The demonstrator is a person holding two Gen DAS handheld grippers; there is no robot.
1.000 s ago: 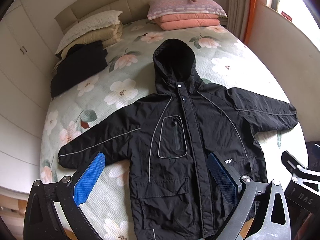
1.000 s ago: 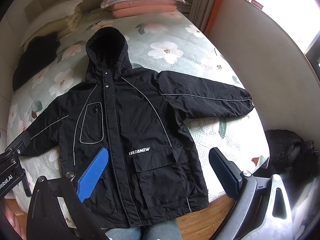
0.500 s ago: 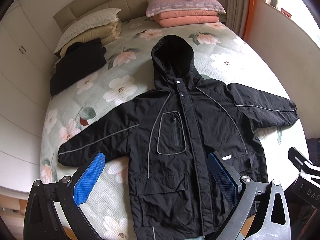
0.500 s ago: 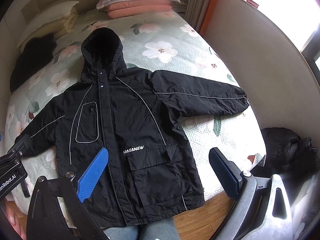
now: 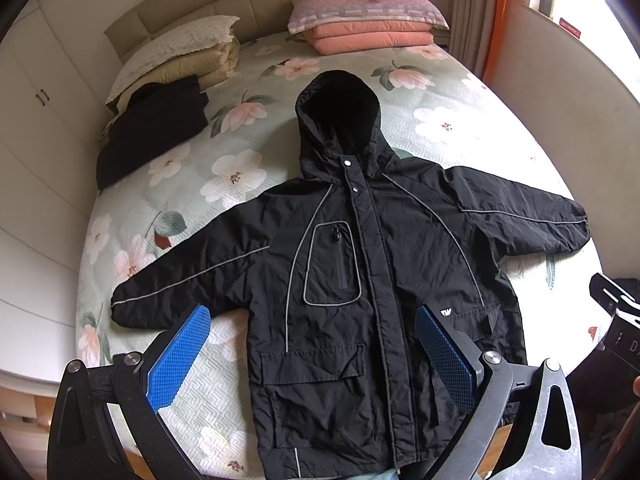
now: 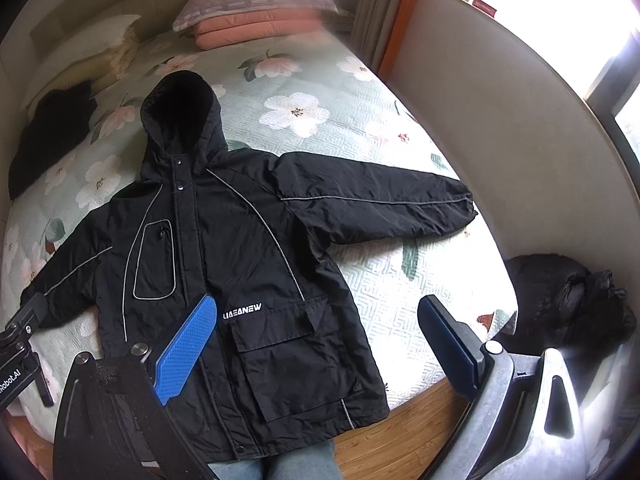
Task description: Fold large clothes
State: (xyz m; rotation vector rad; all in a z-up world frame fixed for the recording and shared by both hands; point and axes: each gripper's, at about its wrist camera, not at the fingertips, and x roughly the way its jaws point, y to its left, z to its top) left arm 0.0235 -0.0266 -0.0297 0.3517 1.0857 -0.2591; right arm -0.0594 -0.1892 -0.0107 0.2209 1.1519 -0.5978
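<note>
A black hooded jacket (image 5: pixel 360 264) lies flat and face up on the bed, zipped, both sleeves spread out, hood toward the pillows. It also shows in the right wrist view (image 6: pixel 240 264). My left gripper (image 5: pixel 312 352) is open and empty, held above the jacket's lower left part. My right gripper (image 6: pixel 316 344) is open and empty, above the jacket's lower right pocket and hem. Neither touches the fabric. The right gripper's body shows at the right edge of the left wrist view (image 5: pixel 616 320).
The bed has a green floral quilt (image 5: pixel 224 176). A folded black garment (image 5: pixel 152 128) and cream bedding (image 5: pixel 192 56) lie at the far left, pink pillows (image 5: pixel 368 24) at the head. A wall flanks the right side (image 6: pixel 500 120). A black bag (image 6: pixel 572 304) sits on the floor.
Both grippers have drawn back and up a little, so the jacket sits slightly lower and fuller in view. The jacket has not moved. Both jaws stay open.
</note>
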